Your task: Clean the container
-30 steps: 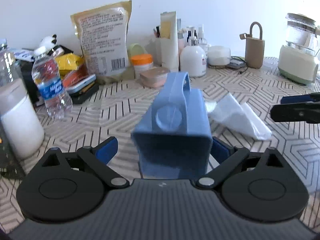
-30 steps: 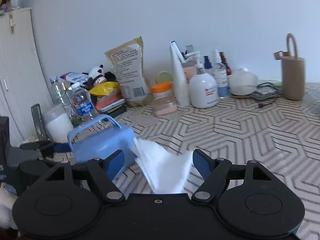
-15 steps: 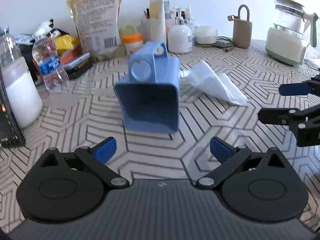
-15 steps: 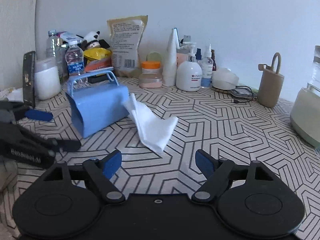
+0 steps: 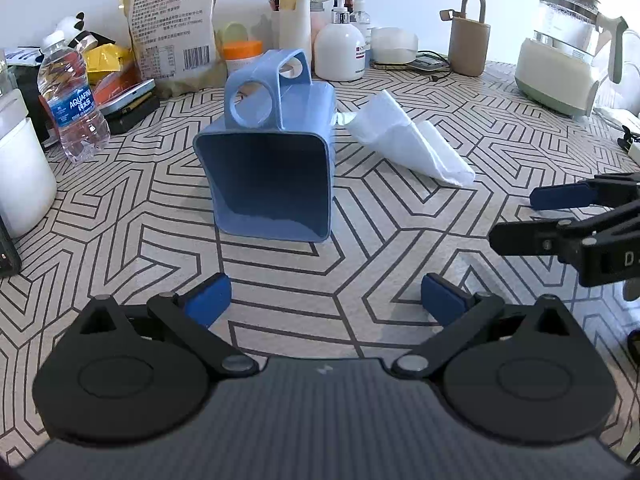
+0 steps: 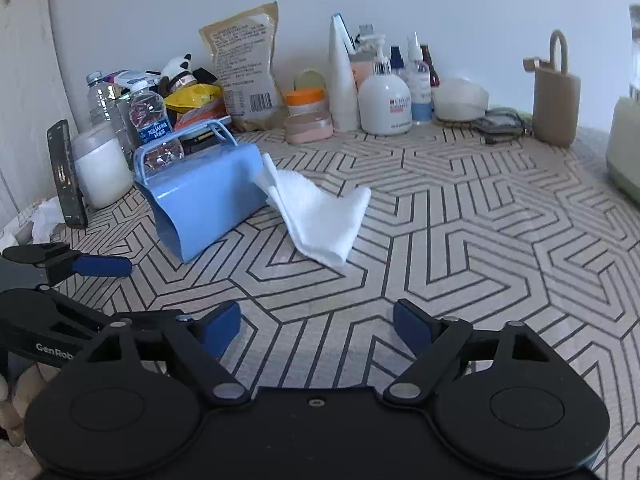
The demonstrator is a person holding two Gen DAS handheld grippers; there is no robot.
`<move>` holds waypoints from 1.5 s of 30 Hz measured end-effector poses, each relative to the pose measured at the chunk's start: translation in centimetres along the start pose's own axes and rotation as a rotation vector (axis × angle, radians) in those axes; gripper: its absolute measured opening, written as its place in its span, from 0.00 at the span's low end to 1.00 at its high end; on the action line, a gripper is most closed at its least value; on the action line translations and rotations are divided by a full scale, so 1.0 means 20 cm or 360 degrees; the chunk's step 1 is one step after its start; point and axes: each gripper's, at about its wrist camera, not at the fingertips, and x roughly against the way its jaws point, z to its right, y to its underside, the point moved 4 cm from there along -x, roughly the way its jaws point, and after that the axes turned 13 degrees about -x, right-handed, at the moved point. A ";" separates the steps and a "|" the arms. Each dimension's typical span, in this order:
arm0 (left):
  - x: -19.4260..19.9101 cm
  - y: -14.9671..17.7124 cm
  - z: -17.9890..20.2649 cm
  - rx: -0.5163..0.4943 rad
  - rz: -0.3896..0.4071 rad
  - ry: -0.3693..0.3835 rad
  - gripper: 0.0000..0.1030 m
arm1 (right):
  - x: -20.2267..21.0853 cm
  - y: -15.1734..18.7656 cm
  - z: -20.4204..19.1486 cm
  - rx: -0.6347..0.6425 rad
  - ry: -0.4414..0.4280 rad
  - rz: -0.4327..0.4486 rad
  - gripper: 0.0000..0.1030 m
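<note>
Since both my tongs hold nothing:
left gripper [image 5: 324, 294]: wide open, facing container [image 5: 268, 172] mouth.
right gripper [image 6: 318, 326]: wide open, empty.
cloth [image 6: 318, 216]: beside container, reachable for wiping.

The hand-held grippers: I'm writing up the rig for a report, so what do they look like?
Both match. The left hand-held gripper and the right hand-held gripper each have a matte black body, two round black discs, black linkage arms with silver pivot pins, and blue pads on the fingertips. The left one, seen from the right wrist, carries white lettering starting "GenRob". No cables show.
</note>
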 end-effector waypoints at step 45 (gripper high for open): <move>0.00 0.01 0.00 0.0054 0.0042 -0.0053 1.00 | -0.07 -0.01 -0.04 0.0041 0.0031 -0.0038 1.00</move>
